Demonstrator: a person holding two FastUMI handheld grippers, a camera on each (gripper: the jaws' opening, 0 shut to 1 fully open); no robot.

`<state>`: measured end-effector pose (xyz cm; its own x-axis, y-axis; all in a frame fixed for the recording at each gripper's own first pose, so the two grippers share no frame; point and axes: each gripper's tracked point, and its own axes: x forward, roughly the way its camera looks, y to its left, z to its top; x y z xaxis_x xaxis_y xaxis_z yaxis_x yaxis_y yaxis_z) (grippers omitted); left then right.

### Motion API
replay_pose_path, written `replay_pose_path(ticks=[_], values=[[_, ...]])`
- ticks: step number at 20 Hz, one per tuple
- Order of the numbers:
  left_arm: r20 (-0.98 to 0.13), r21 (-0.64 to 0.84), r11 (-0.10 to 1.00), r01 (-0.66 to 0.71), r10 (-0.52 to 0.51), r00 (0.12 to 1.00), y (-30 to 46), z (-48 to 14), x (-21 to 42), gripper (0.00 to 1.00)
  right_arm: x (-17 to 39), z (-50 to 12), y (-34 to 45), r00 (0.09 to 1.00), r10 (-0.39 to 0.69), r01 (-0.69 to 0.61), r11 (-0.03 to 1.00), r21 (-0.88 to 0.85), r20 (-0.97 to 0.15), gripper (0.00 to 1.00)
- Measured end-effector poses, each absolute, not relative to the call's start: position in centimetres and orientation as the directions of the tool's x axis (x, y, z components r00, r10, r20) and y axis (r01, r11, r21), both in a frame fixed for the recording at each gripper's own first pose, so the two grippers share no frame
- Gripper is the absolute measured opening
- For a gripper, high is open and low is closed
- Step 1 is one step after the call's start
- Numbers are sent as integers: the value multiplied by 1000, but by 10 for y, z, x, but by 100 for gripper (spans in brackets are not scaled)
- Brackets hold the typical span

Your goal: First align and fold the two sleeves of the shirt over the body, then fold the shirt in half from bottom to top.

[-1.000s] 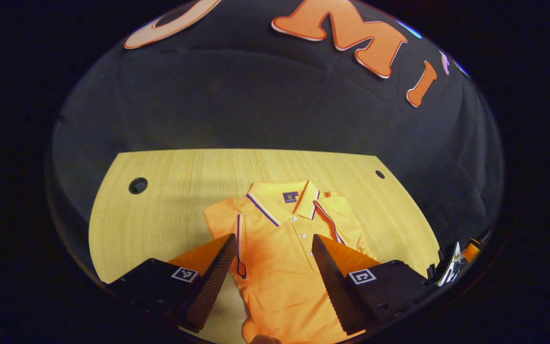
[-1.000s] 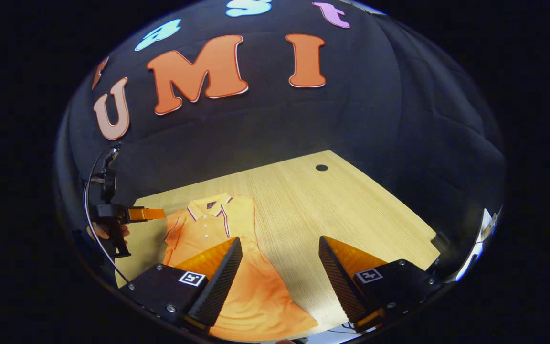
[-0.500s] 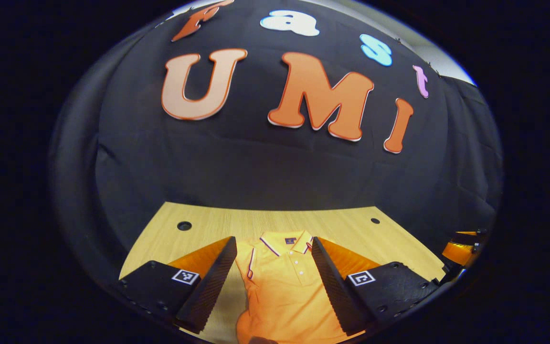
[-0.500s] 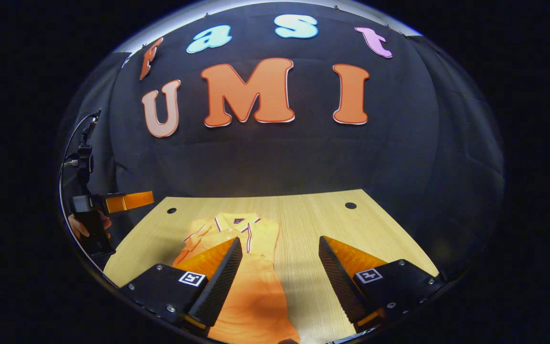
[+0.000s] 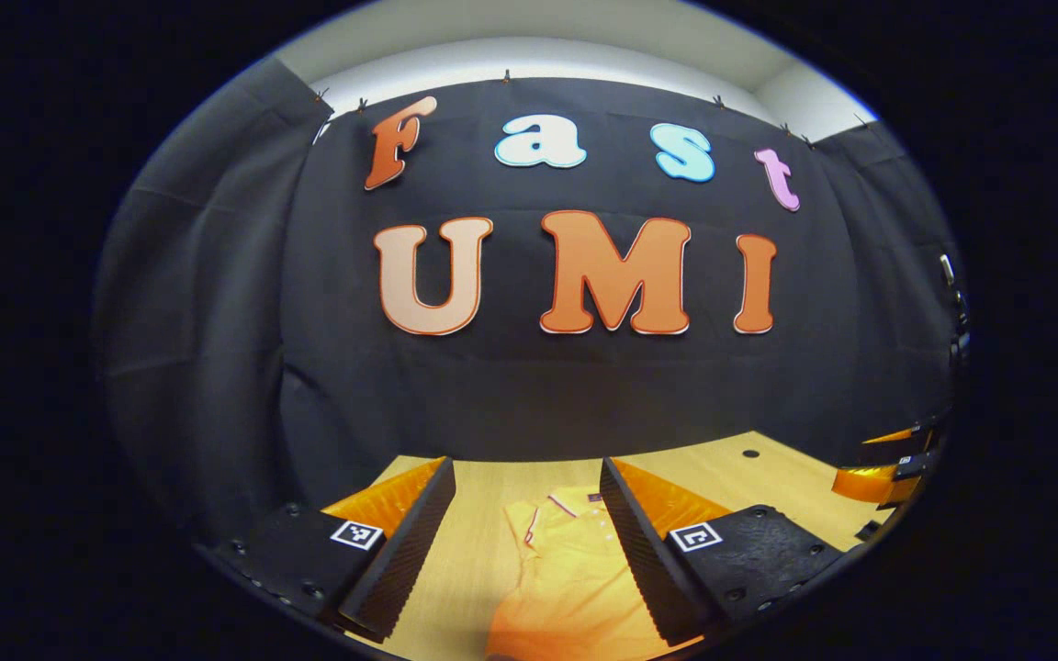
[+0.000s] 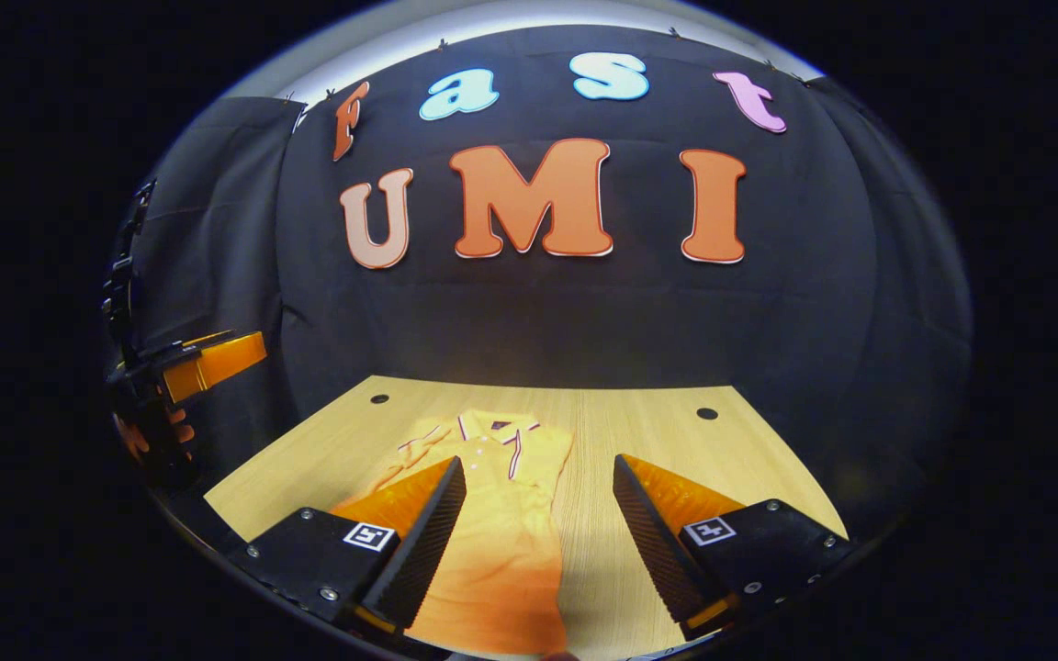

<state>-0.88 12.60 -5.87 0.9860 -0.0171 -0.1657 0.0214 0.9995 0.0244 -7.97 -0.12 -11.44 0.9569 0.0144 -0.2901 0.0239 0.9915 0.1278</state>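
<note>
My left gripper (image 5: 524, 542) and right gripper (image 6: 538, 542), fingers spread and empty, hover above the shirt (image 6: 492, 542), collar pointing away.

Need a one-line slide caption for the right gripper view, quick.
Right gripper open above the table, orange shirt lying flat below, left gripper off to the side.

Dim booth, warm light from above pooling on the pale worktop (image 6: 639, 431), dark cloth wall swallowing light, strong fisheye curving at the rim, edges falling to shadow, centre sharp, bright ceiling strip (image 5: 538, 46) slightly washed out
</note>
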Motion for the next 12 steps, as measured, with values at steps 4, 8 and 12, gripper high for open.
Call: replay_pose_path(ticks=[4, 8, 12], values=[[-288, 24, 999, 30, -22, 957, 121, -102, -47, 97, -100, -144, 0, 932, 34, 9, 993, 118, -362, 98], [-449, 20, 999, 38, -25, 893, 124, -157, -65, 98, -112, -177, 7, 886, 58, 9, 990, 142, -459, 99], [-616, 19, 999, 51, -28, 787, 130, -216, -88, 98, -130, -225, 13, 810, 82, 16, 987, 161, -580, 98]])
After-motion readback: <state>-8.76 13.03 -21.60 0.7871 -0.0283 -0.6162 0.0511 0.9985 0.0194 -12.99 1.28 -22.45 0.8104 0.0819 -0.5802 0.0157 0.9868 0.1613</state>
